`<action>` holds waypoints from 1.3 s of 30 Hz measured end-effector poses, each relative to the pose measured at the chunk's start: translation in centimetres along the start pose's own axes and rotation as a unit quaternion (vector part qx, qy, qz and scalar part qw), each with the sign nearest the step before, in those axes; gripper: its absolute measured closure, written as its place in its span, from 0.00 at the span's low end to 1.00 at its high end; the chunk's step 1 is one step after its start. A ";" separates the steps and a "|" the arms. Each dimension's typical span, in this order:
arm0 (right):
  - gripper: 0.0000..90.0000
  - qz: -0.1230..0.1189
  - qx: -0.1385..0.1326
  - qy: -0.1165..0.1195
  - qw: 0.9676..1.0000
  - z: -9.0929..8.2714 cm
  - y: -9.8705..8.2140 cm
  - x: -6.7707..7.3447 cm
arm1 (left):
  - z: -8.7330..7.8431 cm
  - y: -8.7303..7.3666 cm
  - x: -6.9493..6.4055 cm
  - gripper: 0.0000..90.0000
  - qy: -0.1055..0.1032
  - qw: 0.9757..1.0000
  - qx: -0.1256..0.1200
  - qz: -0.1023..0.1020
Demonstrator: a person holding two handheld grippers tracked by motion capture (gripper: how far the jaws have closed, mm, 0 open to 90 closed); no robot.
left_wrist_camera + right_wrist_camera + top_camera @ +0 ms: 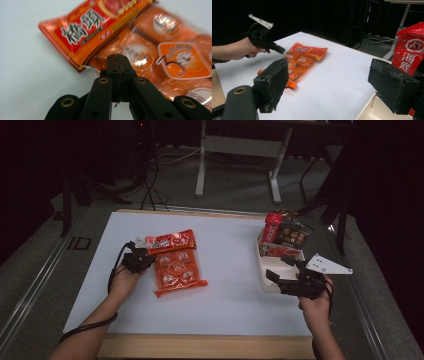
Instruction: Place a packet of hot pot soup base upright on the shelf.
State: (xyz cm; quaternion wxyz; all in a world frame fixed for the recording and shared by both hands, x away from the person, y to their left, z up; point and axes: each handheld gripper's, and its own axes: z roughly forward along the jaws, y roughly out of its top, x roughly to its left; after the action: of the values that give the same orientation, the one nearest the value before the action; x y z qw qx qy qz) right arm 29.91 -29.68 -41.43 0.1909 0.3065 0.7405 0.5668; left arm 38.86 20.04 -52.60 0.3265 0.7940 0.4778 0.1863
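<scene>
A flat orange multipack point(177, 270) of round snacks lies on the white table, and a long red snack packet point(170, 240) rests across its far edge. My left gripper point(145, 254) is at the multipack's left edge. In the left gripper view its jaws are pressed together over the orange multipack point(160, 50), just below the red packet point(90, 27), and I see nothing between them. My right gripper point(285, 269) hovers open and holds nothing beside the white tray point(264, 281). In the right gripper view its pads point(274, 82) stand wide apart, and the left gripper point(279, 49) shows beyond them.
The white tray at the table's right holds a red bag point(272, 227) point(412, 55) and a dark packet point(292, 236). The white tabletop point(225, 295) has a wooden front edge. Desk legs and cables stand on the floor behind the table.
</scene>
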 end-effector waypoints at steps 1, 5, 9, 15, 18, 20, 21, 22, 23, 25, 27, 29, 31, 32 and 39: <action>0.18 0.001 0.001 0.001 1.000 0.0 0.0 0.0 | 0.7 -0.2 0.0 1.00 0.004 1.000 0.016 0.001; 0.18 -0.003 0.002 0.005 1.000 0.2 0.0 0.2 | 1.3 -0.2 0.2 1.00 0.004 1.000 0.025 -0.008; 0.18 0.000 0.009 0.000 1.000 0.2 -0.2 0.0 | 1.6 0.0 0.2 1.00 -0.006 1.000 0.027 -0.009; 0.18 0.007 0.010 0.003 1.000 0.2 -0.5 0.0 | 1.9 0.1 0.0 1.00 -0.007 1.000 0.025 -0.006; 0.18 0.006 0.011 0.002 1.000 0.3 -0.5 0.0 | 2.0 0.3 -0.1 1.00 -0.009 1.000 0.026 -0.004; 0.18 0.007 0.010 0.004 1.000 0.3 -0.5 0.0 | 2.2 0.5 -0.3 1.00 -0.010 1.000 0.027 -0.001; 0.18 0.007 0.011 0.004 1.000 0.3 -0.5 0.0 | 2.3 0.7 -0.5 1.00 -0.012 1.000 0.028 0.001; 0.18 0.006 0.013 0.003 1.000 0.3 -0.5 0.0 | 2.4 0.8 -0.7 1.00 -0.013 0.999 0.029 0.003; 0.18 0.007 0.011 0.004 1.000 0.3 -0.5 0.0 | 2.5 0.9 -0.8 1.00 -0.014 0.999 0.029 0.004; 0.18 0.008 0.012 0.004 1.000 0.3 -0.5 0.0 | 2.7 1.1 -1.2 1.00 -0.016 0.999 0.029 0.010; 0.18 0.007 0.012 0.001 1.000 0.2 -0.5 -0.1 | 2.9 1.4 -1.7 1.00 -0.020 0.999 0.030 0.014; 0.18 0.007 0.012 0.001 1.000 0.2 -0.5 -0.1 | 3.1 1.7 -2.1 1.00 -0.021 0.999 0.031 0.022; 0.18 0.008 0.010 0.001 1.000 0.1 -0.5 -0.1 | 3.4 1.9 -2.6 1.00 -0.028 0.999 0.030 0.024; 0.18 0.008 0.010 0.002 1.000 0.1 -0.5 -0.1 | 3.5 2.0 -2.8 1.00 -0.030 0.999 0.029 0.027; 0.18 0.009 0.010 0.003 1.000 0.1 -0.5 -0.1 | 4.0 2.7 -4.3 1.00 -0.045 0.998 0.031 0.041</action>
State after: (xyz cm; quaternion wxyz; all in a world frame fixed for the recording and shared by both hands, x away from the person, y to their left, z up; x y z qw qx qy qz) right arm 29.95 -29.78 -41.96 0.1806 0.3131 0.7437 0.5623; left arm 40.96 14.01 -53.56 0.3145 0.8304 0.4351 0.1491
